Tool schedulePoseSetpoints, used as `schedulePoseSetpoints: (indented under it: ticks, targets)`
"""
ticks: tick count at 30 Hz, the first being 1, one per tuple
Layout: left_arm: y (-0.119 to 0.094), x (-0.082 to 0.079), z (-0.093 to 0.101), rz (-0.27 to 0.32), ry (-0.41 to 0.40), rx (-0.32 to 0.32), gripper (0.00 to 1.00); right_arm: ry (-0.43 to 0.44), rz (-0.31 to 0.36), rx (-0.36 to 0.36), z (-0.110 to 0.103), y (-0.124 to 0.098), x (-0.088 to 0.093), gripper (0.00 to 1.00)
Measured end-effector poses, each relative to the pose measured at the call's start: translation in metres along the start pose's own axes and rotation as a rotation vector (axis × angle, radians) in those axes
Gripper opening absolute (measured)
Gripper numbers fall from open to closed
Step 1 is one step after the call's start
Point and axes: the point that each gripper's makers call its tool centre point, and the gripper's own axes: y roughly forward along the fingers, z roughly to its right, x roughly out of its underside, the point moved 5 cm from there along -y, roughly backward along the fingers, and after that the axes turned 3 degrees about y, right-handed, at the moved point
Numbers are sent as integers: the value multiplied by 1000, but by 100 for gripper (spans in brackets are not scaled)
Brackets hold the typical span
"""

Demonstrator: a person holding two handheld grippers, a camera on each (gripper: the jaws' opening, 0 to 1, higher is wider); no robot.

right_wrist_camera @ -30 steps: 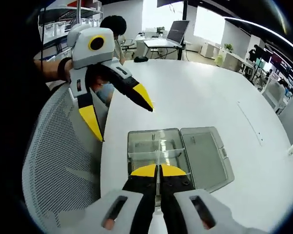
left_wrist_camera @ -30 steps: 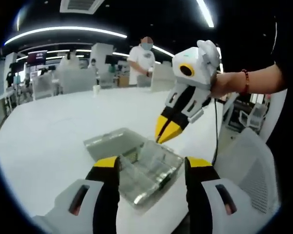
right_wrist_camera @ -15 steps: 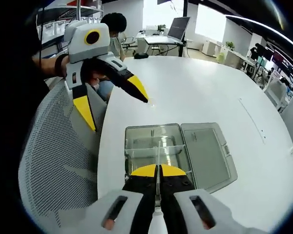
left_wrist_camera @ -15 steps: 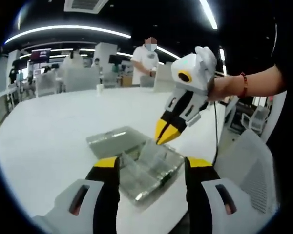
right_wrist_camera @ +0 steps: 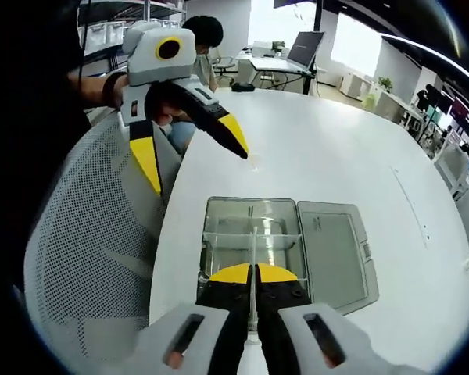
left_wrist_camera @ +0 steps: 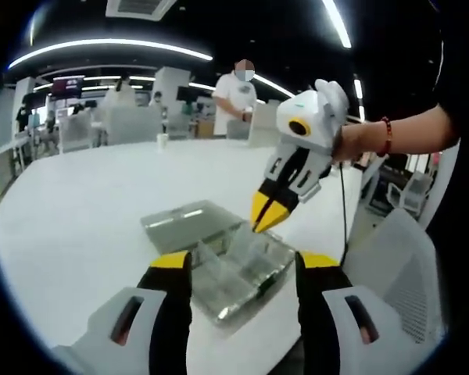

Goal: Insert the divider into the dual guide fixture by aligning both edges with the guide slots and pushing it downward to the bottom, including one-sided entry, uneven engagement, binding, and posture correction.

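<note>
The right gripper [right_wrist_camera: 252,275] is clenched on the thin clear divider [right_wrist_camera: 252,251], which is held upright over the near end of the clear fixture box [right_wrist_camera: 252,234]. The box is seated on the white table [right_wrist_camera: 336,148], its lid [right_wrist_camera: 332,250] laid open beside it. The left gripper [right_wrist_camera: 189,152] is held above the table edge with jaws spread apart, nothing between them
</note>
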Motion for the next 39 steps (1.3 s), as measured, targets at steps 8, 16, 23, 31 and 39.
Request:
schedulePoseSetpoints:
  ticks: [8, 16, 23, 31, 39]
  targets:
    - [0, 4, -2, -19, -21, -10, 52, -57, -21, -34, 1, 9, -5, 0]
    - [-1, 6, -6, -35, -23, -21, 52, -43, -47, -30, 2, 13, -2, 0]
    - [1, 2, -6, -30, -41, -17, 52, -11, -101, -29, 2, 23, -1, 0]
    - [0, 4, -6, -32, -73, -12, 52, 26, -153, -31, 4, 32, 2, 0]
    - [-1, 11, -14, -54, -90, -51, 52, 27, -205, -43, 4, 42, 7, 0]
